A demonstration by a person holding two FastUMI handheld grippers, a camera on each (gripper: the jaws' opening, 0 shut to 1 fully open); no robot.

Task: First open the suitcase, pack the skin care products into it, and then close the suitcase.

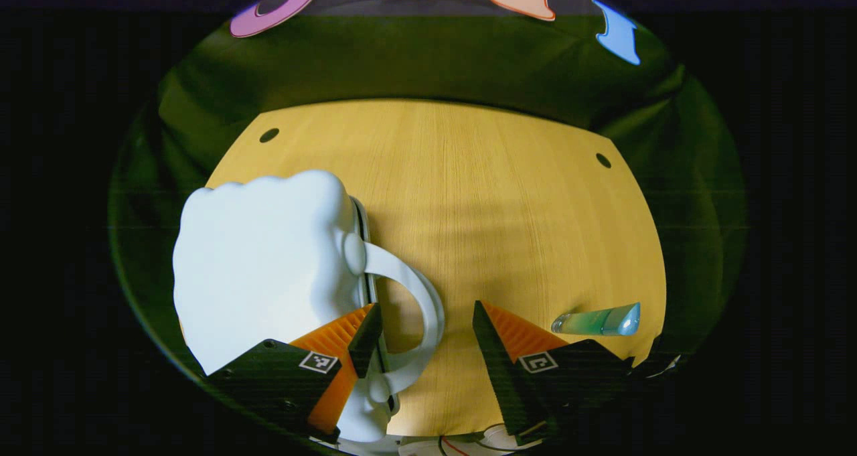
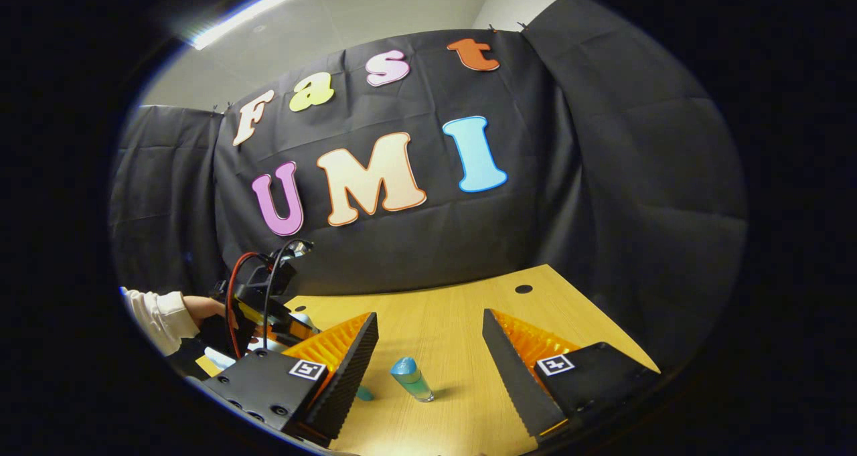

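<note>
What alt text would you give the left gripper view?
The left tool, open, hangs over a wooden table with one finger by the handle of a closed white suitcase. A blue-green skin care tube lies to the right.

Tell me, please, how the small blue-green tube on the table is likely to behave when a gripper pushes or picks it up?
The tube lies on its side on the bare wooden table, so a sideways nudge may roll it. It tapers to a flat end, so it would probably curve rather than roll straight. It looks small and glossy, likely light and perhaps slippery between fingers.
</note>
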